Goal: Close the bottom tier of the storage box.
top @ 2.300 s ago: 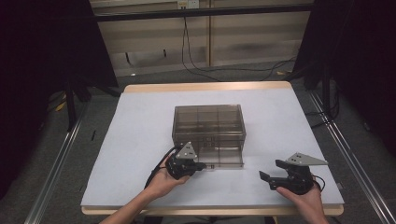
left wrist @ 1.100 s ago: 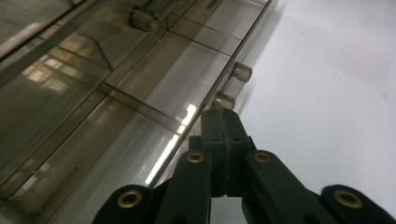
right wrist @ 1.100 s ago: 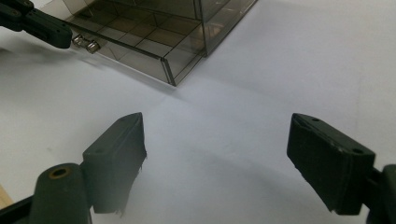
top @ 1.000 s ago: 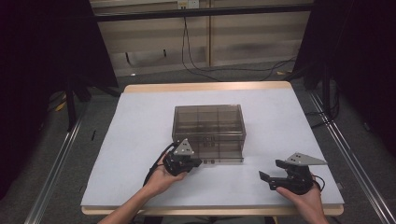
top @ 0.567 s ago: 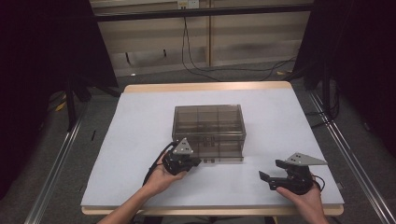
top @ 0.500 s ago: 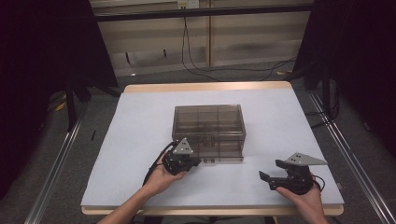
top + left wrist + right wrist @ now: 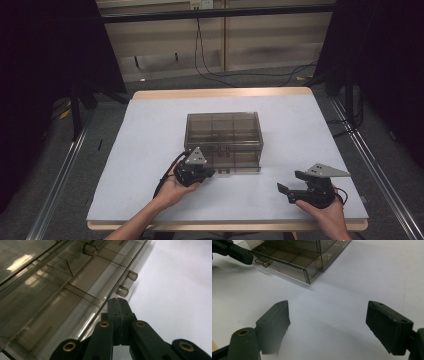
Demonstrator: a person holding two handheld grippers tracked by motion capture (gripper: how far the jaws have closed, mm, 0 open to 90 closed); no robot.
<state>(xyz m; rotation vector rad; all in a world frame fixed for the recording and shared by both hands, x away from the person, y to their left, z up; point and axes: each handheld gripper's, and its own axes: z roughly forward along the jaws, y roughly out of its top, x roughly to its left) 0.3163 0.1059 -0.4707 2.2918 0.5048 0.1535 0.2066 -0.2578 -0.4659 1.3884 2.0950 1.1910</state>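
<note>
Left tongs (image 7: 209, 173): black body, grey three-cornered plate on top, black cable trailing, brass-coloured pivot rivets. Right tongs (image 7: 290, 187): black, same grey plate, blocky square pads (image 7: 275, 325). Forearms bare, no sleeves.

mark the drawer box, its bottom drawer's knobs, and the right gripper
drawer box (image 7: 223, 129), high view, on its top panel.
knobs (image 7: 122, 291), left gripper view, on the nearer knob's round face.
right gripper (image 7: 325, 325), right gripper view, midway between its spread fingertips.
</note>
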